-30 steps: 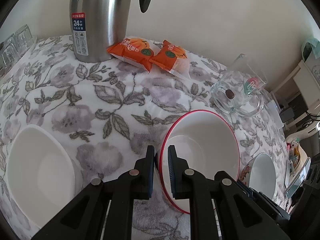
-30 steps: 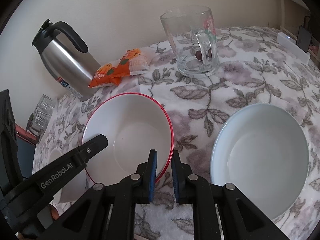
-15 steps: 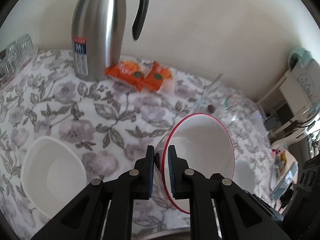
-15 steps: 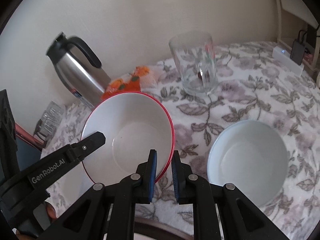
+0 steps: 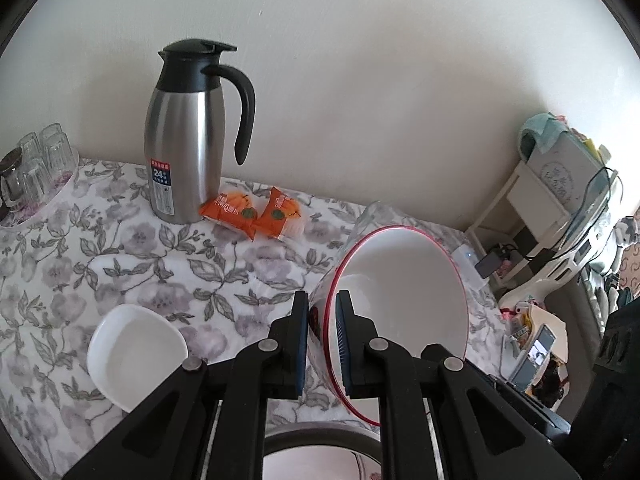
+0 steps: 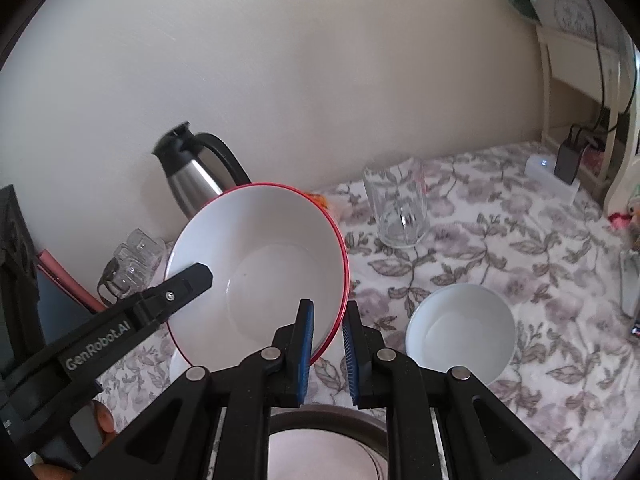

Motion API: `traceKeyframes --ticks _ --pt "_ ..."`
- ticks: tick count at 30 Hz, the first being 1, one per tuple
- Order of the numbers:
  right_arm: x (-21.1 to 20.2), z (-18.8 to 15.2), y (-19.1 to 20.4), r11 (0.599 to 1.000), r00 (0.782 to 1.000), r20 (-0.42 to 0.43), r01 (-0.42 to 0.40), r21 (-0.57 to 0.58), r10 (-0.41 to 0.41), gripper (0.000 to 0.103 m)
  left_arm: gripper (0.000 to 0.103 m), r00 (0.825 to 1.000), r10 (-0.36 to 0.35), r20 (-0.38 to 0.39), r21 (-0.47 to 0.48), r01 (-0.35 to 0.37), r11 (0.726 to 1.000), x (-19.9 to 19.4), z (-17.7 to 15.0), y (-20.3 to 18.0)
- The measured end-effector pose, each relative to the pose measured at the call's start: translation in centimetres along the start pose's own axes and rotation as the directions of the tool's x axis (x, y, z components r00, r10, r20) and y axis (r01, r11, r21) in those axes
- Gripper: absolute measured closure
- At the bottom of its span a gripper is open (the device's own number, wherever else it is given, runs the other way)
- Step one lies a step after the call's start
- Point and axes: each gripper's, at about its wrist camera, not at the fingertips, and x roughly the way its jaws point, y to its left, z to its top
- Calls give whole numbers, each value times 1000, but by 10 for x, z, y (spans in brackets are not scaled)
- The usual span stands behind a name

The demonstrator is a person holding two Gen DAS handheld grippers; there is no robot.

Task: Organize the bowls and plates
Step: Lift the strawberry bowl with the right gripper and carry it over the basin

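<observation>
We see a table with a white cloth printed with grey flowers and leaves (image 5: pixel 132 264). It is the biggest thing here, and it stands by a plain cream wall (image 5: pixel 380 80).

Next in size is the tall shiny steel jug with a black lid and black handle (image 5: pixel 186 136). It stands upright at the back of the table, close to the wall.

Then comes the big white bowl with a thin red rim (image 6: pixel 260 276). It is up in the air above the cloth and tilted, held from both sides. Our left gripper (image 5: pixel 322 320) is closed tight on one side of the rim, with one blue pad inside the bowl and one outside. Our right gripper (image 6: pixel 327 326) is closed tight on the other side of the rim in the same way.

A round plain white bowl (image 6: pixel 460 332) sits on the cloth to the right of the red-rimmed one. A smaller white dish with rounded corners (image 5: pixel 136 350) sits on the cloth to the left.

A clear glass mug (image 6: pixel 398 208) stands farther back.

Two small orange snack packets (image 5: pixel 256 214) lie just beside the jug
</observation>
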Motion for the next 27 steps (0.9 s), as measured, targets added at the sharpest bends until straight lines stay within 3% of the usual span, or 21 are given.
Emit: traceKeyframes --ticks 10,17,27 --pt "-44 -13 4 1000 999 34 20 -19 -19 87 89 1000 -7 13 24 6 1000 -28 -20 -13" --pt "-52 -42 -2 1000 1000 -10 -2 5 2 87 89 1000 -12 7 22 11 1000 -46 -44 -10" --pt "-55 -80 -12 1000 997 -74 0 13 1 87 89 996 -7 -93 -6 7 1000 -39 -88 3"
